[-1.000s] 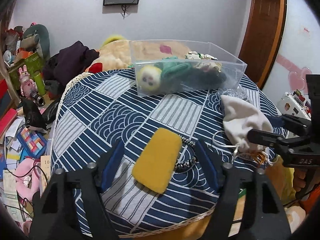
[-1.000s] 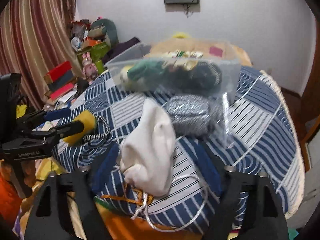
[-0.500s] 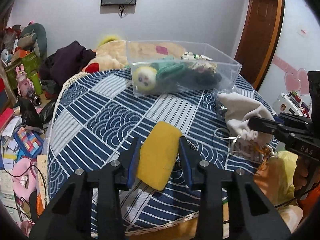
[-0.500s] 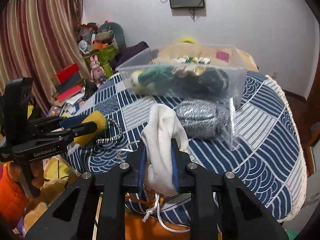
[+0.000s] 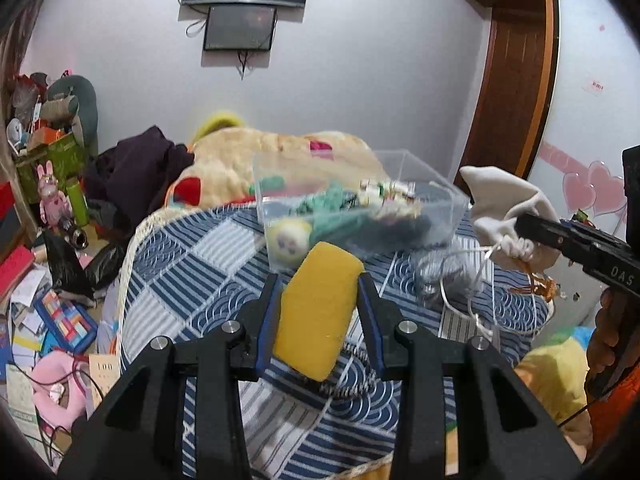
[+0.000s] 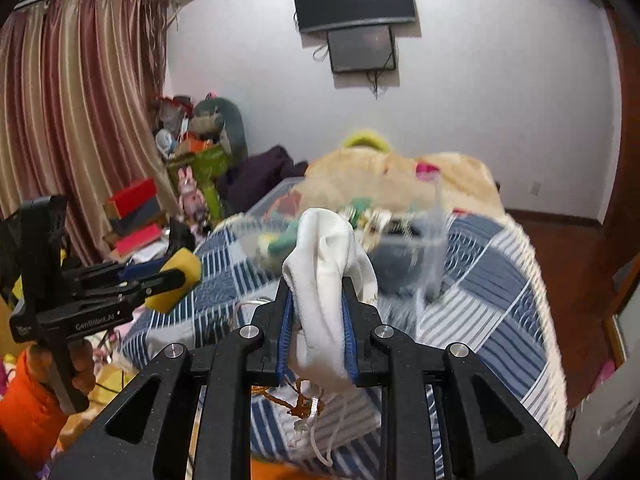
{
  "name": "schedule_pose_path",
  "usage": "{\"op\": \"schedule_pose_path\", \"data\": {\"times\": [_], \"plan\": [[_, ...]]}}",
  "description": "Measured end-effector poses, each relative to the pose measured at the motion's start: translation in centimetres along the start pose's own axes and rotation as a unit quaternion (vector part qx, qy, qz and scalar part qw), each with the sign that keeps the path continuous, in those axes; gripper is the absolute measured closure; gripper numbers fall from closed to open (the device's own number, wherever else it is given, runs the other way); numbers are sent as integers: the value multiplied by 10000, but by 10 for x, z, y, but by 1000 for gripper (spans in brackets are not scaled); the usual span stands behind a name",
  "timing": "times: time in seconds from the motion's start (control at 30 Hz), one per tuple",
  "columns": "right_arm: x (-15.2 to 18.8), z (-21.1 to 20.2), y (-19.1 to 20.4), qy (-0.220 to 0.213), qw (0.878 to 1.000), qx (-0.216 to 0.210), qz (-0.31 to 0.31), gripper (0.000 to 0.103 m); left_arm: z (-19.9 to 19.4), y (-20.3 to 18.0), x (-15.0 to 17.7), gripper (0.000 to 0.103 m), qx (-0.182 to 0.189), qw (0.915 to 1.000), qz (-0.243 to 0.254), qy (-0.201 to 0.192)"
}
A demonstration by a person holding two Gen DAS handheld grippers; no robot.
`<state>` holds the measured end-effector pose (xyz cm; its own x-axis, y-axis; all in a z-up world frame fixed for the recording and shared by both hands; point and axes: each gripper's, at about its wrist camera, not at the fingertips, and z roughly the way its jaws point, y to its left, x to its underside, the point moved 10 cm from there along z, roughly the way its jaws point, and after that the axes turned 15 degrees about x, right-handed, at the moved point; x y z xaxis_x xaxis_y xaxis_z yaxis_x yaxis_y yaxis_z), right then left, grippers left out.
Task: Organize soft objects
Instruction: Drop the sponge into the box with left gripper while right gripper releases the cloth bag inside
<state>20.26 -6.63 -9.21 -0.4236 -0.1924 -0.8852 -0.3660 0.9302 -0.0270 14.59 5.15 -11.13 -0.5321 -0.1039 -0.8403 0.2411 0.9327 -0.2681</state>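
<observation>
My left gripper (image 5: 318,286) is shut on a yellow sponge (image 5: 316,312) and holds it above the blue patterned tablecloth (image 5: 192,264). My right gripper (image 6: 318,292) is shut on a white drawstring pouch (image 6: 326,276), lifted off the cloth with its cords hanging below. The pouch also shows at the right of the left wrist view (image 5: 506,204), and the sponge at the left of the right wrist view (image 6: 176,280). A clear plastic bin (image 5: 360,216) with soft toys stands behind both, near the table's far edge.
A silver glittery bundle (image 5: 444,268) and a beaded cord lie on the cloth near the bin. A large beige plush (image 5: 260,164) lies behind the table. The floor at left is cluttered with books, toys and bags (image 5: 52,280). A wooden door (image 5: 516,92) is at right.
Both grippers have closed on their objects and lifted them off the cloth toward the bin. The sponge and the pouch sit higher than before; the view has tilted upward.
</observation>
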Motion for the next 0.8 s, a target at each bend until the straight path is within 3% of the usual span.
{"op": "schedule_pose_path", "data": {"times": [0.43,0.8], "plan": [[-78,1,-19,-787,9962,337,189,83,22,1,-67,65,65,9992,9,-389],[-81,57,-23,-481,9976,489,92,83,69,15,-101,65,30,9996,-55,-272]]}}
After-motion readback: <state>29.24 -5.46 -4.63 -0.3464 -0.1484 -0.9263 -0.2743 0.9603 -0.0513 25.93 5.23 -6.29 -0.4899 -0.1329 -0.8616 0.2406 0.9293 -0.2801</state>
